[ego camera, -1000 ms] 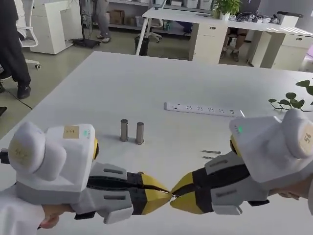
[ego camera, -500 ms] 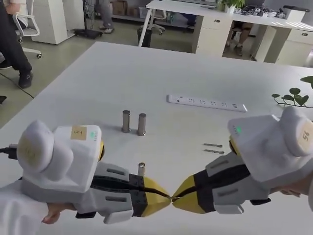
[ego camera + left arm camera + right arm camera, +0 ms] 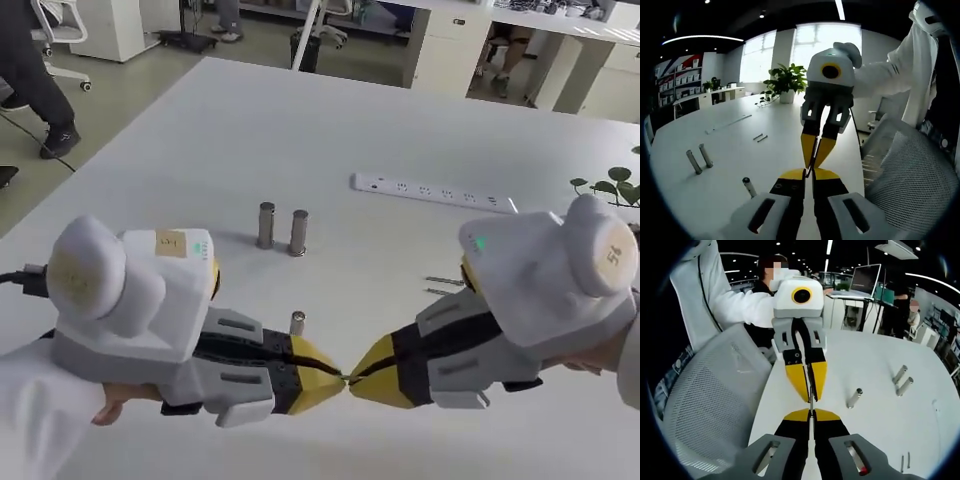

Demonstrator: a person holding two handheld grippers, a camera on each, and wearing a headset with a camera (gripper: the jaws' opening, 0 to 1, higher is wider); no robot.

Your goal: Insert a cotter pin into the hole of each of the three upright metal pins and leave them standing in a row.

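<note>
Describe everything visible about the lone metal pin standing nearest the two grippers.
The short grey cylindrical metal pin stands upright on the white table. It stands alone, nearer the person than the two matching pins, just beyond the yellow jaws of the left hand-held gripper, apart from them. Only the table touches it. Any hole is too small to tell.

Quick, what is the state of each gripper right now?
Left gripper: shut on the thin cotter pin.
Right gripper: shut on the same cotter pin.
</note>
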